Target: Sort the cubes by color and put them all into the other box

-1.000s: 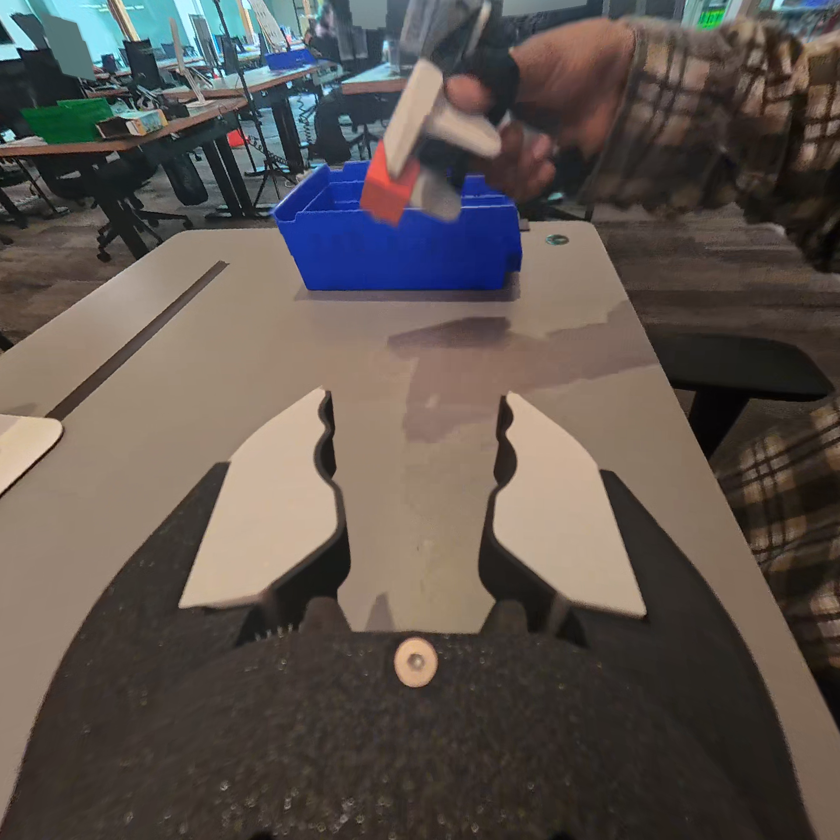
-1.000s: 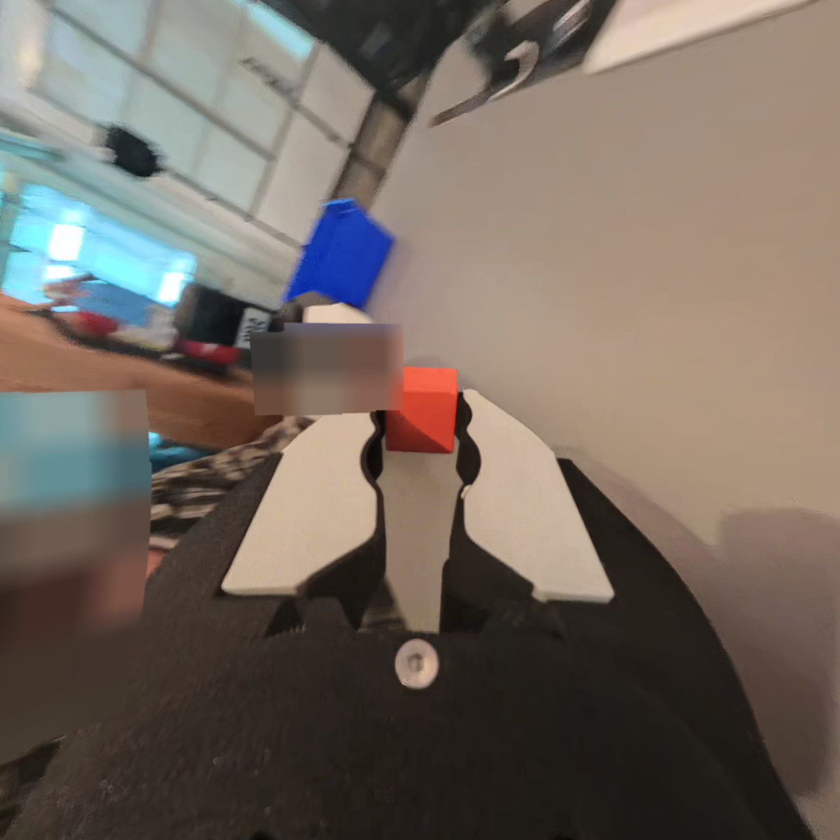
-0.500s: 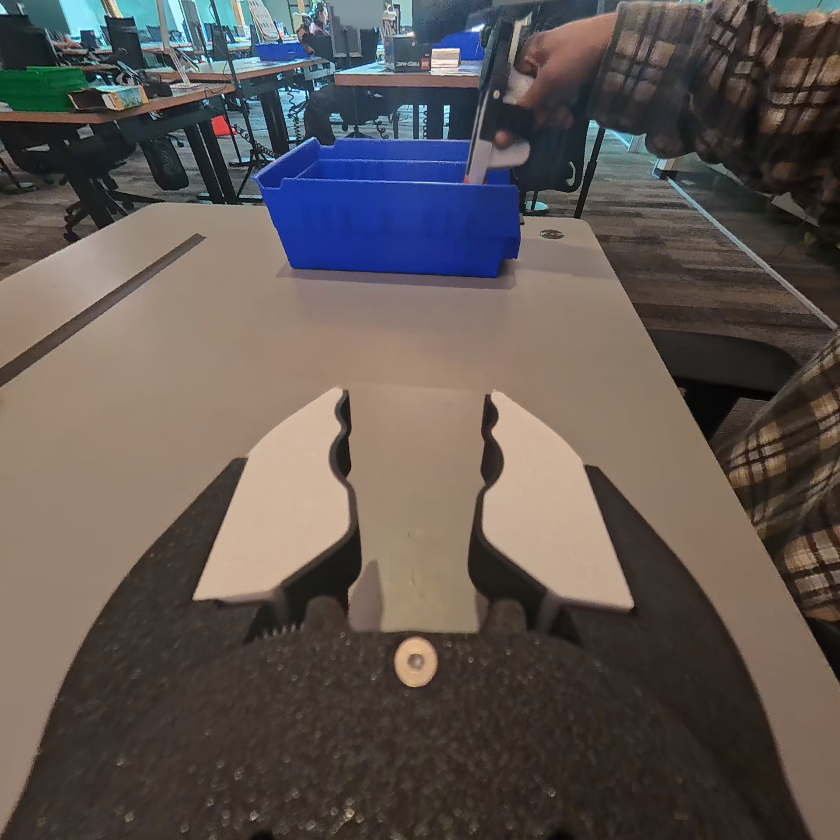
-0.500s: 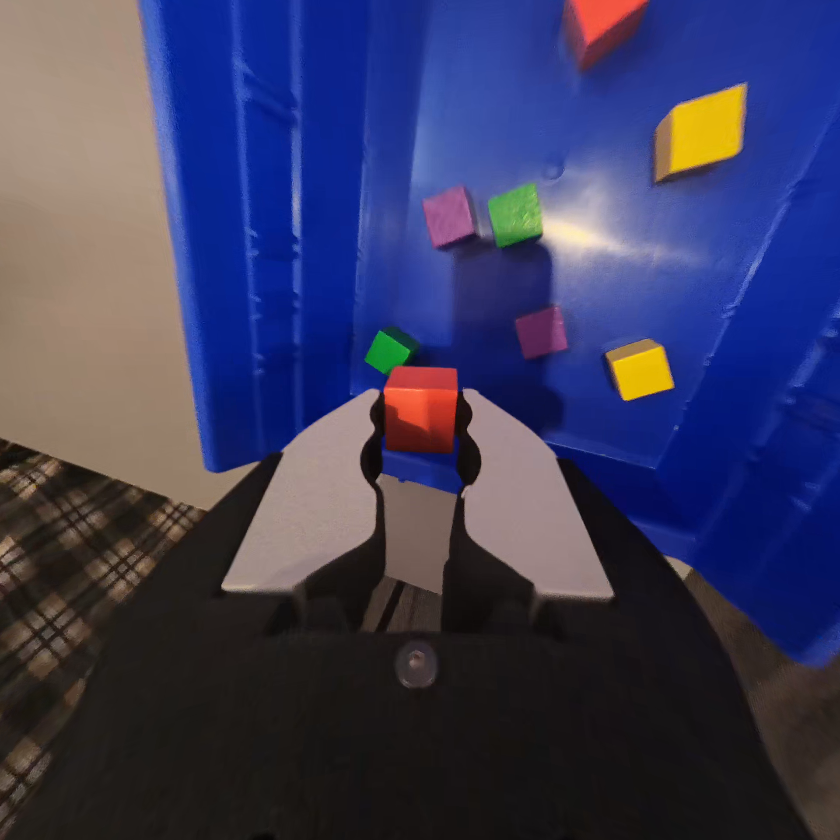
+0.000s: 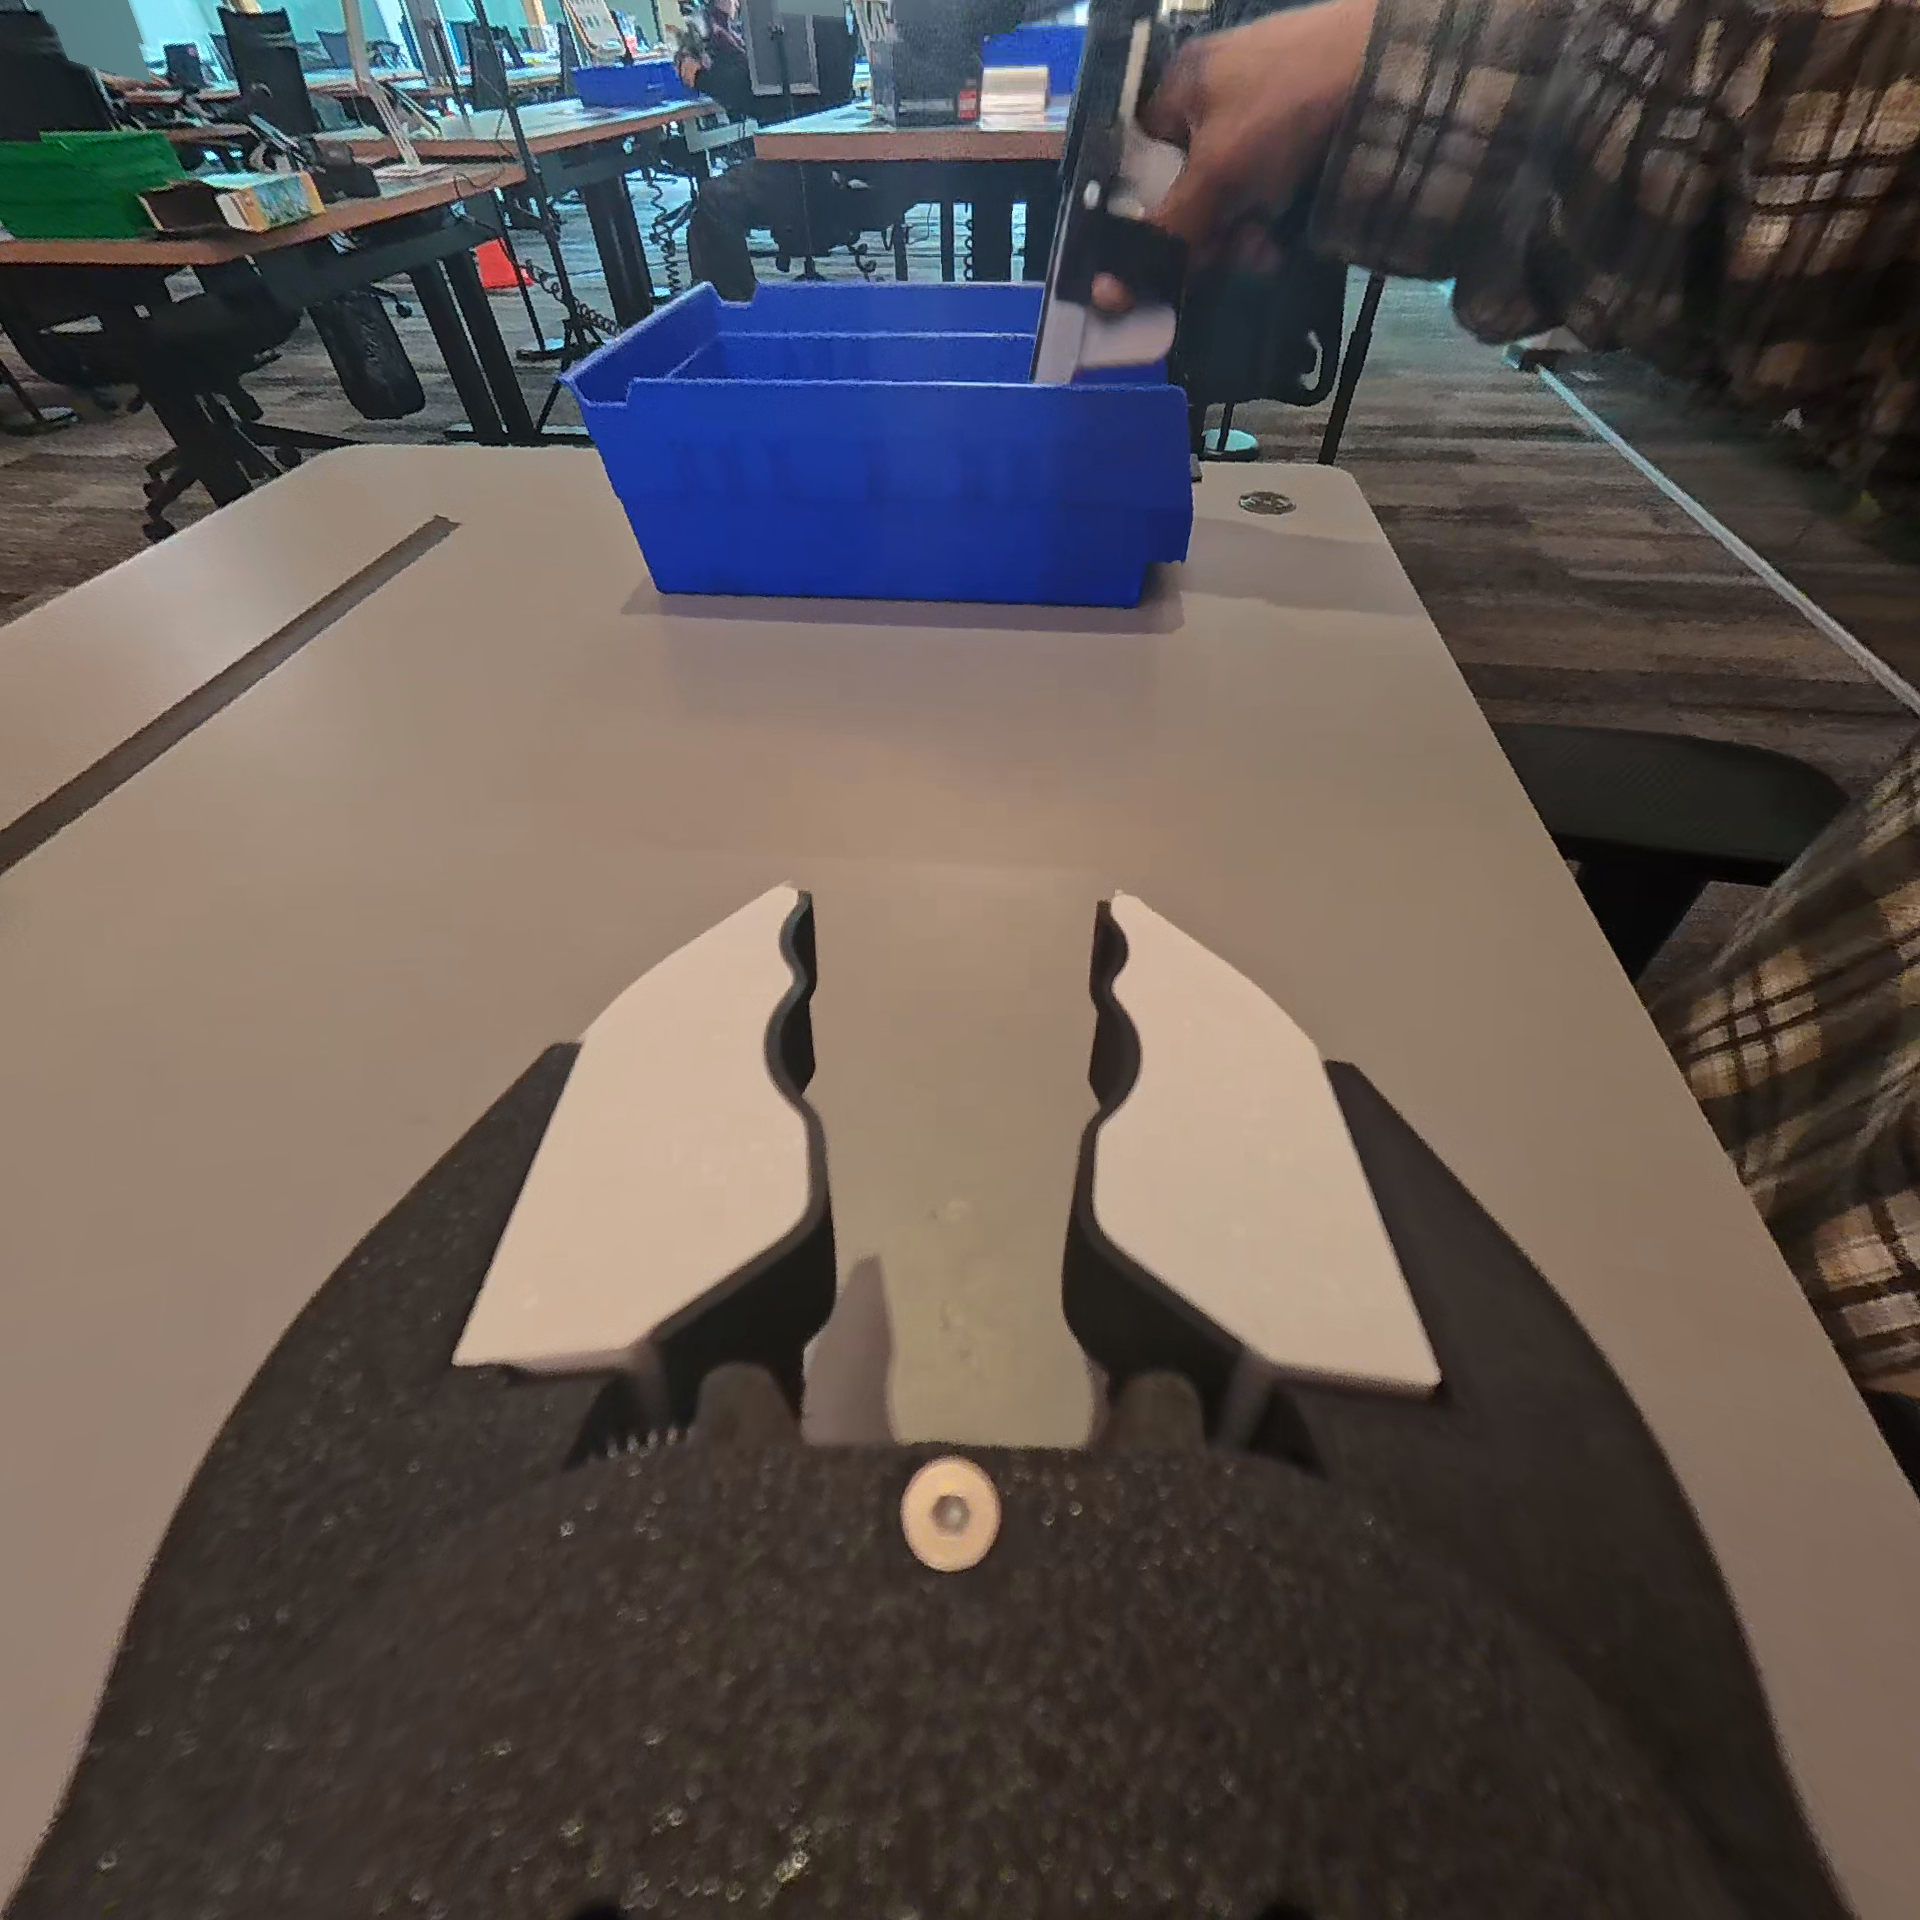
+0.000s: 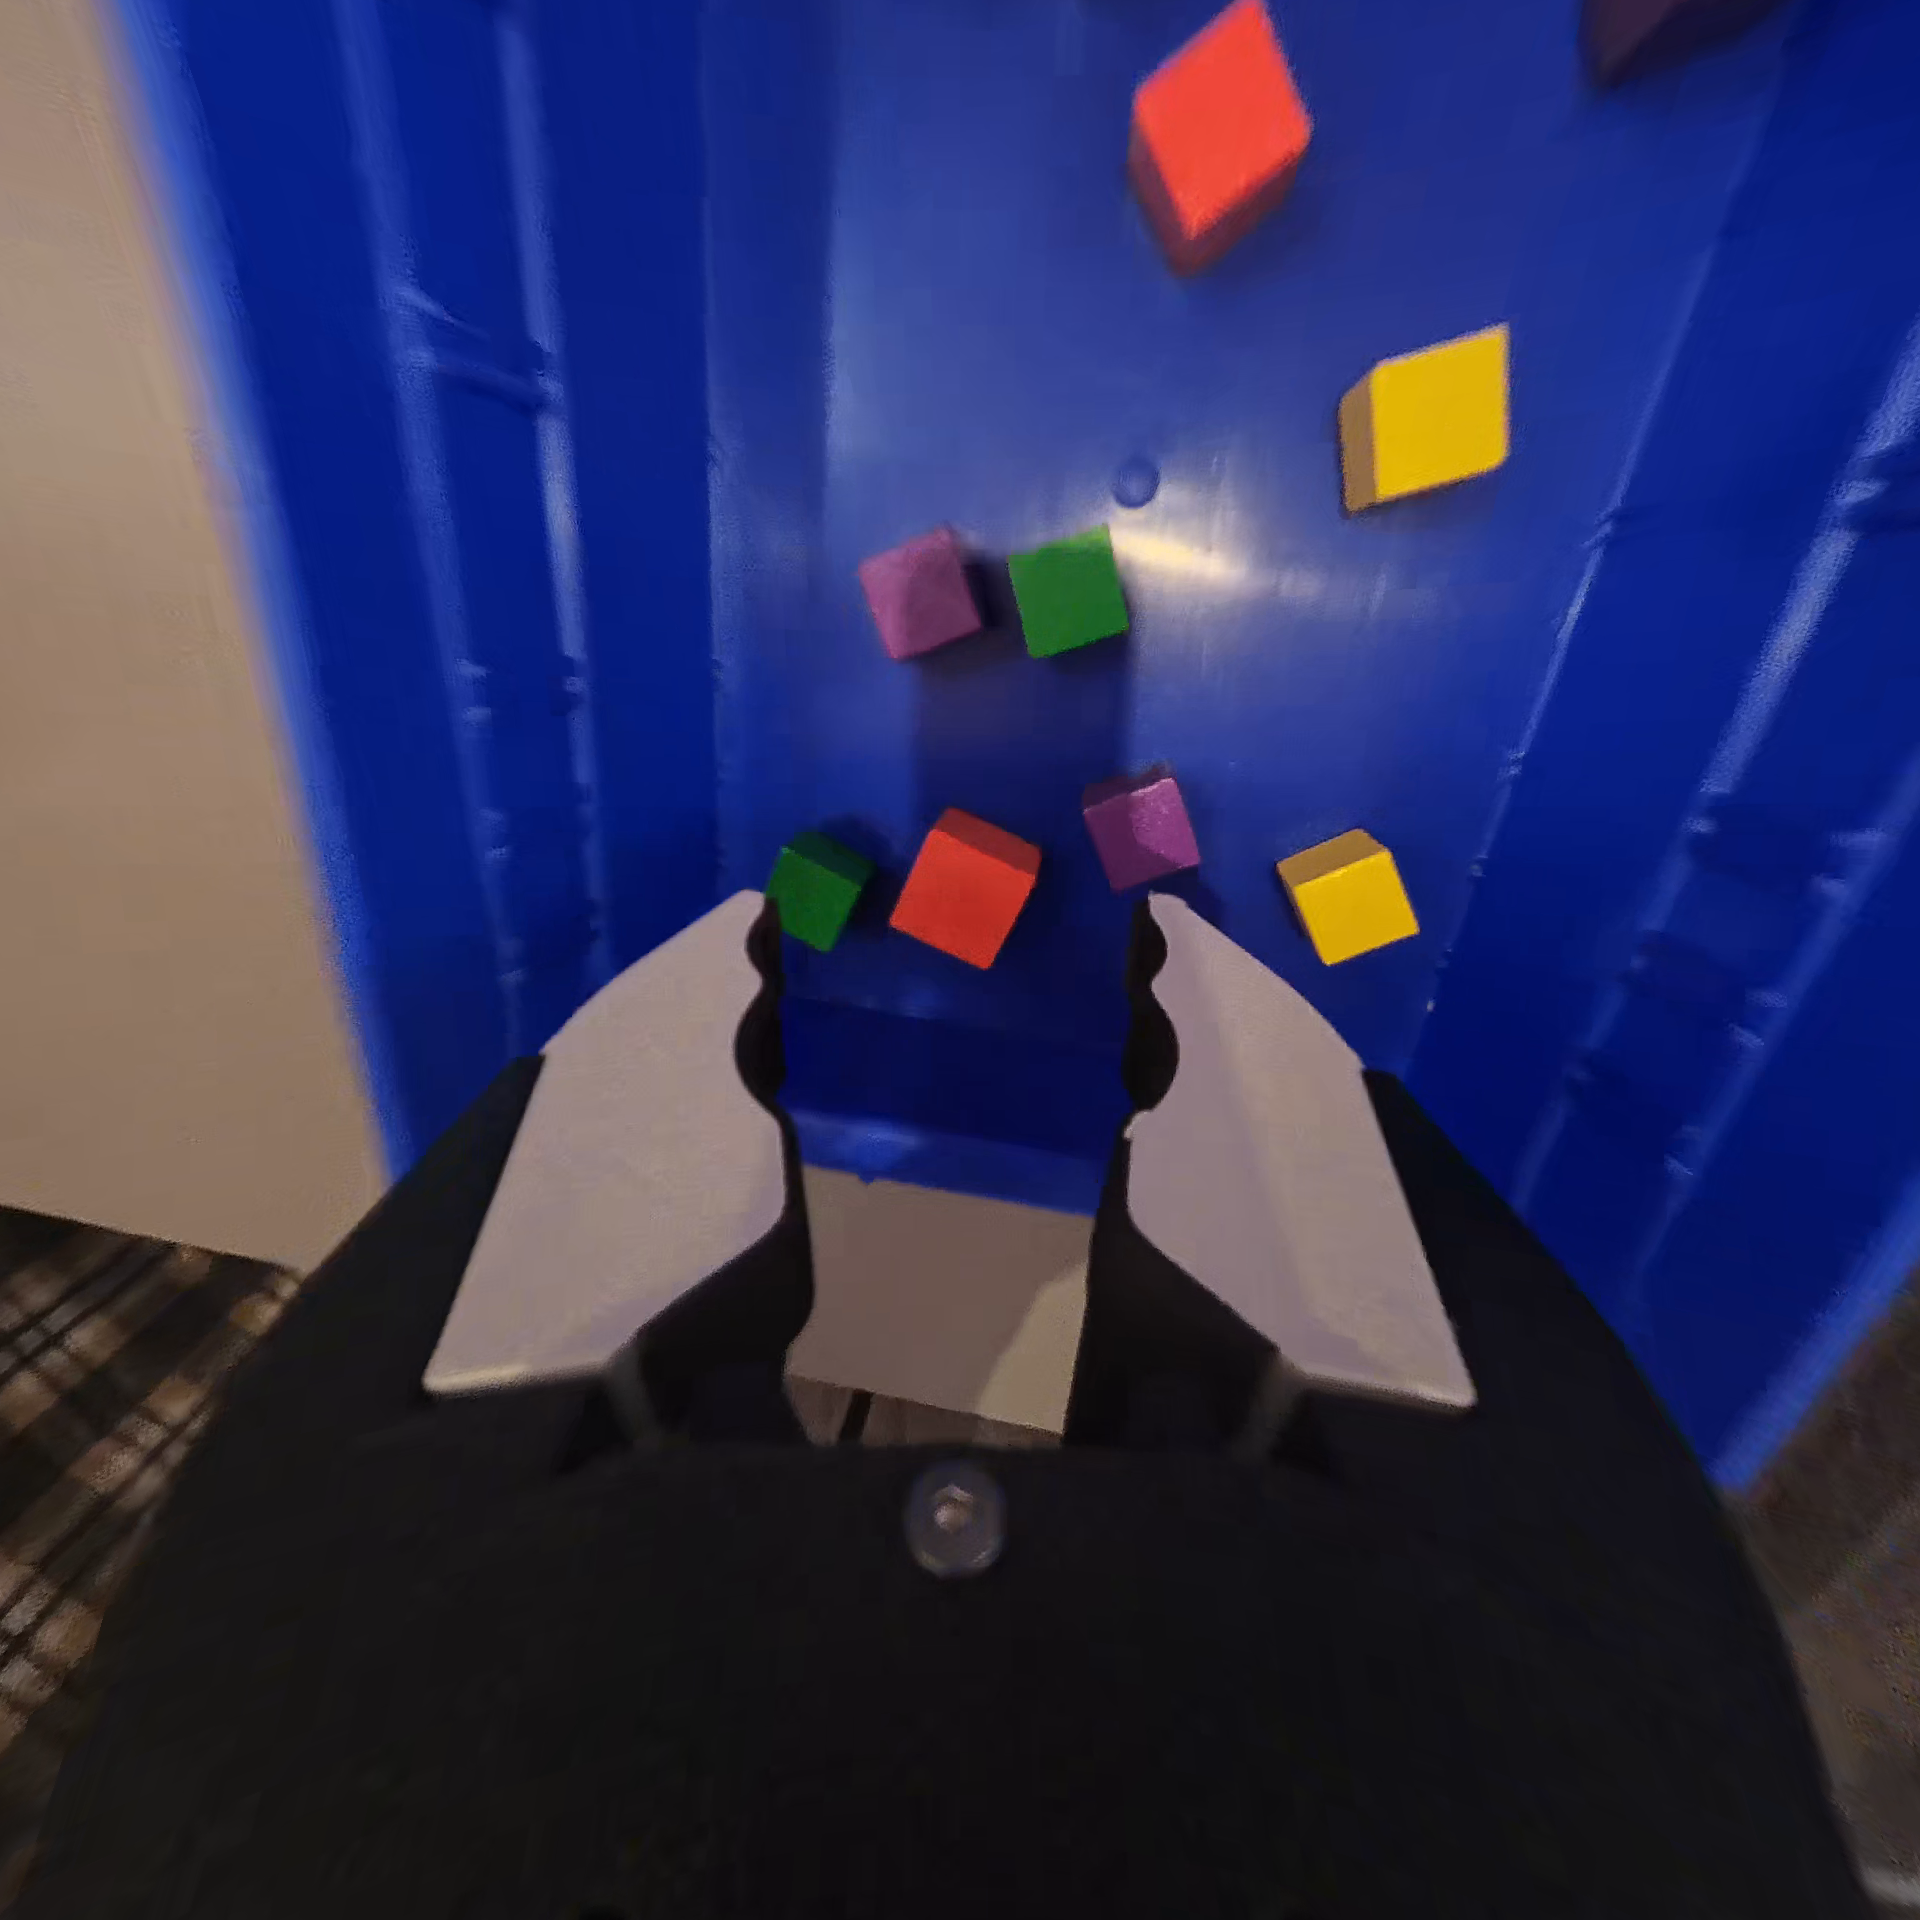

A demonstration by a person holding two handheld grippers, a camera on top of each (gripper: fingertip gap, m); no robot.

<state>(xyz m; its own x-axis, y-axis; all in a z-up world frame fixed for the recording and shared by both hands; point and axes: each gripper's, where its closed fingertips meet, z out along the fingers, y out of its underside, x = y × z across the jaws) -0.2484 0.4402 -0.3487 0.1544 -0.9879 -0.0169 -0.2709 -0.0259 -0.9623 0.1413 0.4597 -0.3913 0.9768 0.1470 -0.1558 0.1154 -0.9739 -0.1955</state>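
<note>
Cubes lie scattered on the floor of the blue box (image 6: 665, 520), colours unsorted. Right hand-held gripper (image 6: 956, 914) hangs spread and empty just above a red cube (image 6: 964, 885), judged freshly dropped. Left hand-held gripper (image 5: 951, 914), jaws apart, idles over the bare desk (image 5: 416, 831).

Inside one blue box (image 6: 1299, 644) are counted two red cubes (image 6: 964, 888), two yellow cubes (image 6: 1348, 896), two green cubes (image 6: 1067, 590) and two purple cubes (image 6: 1141, 829); a dark ninth is cut off at the top edge (image 6: 1662, 31)
</note>
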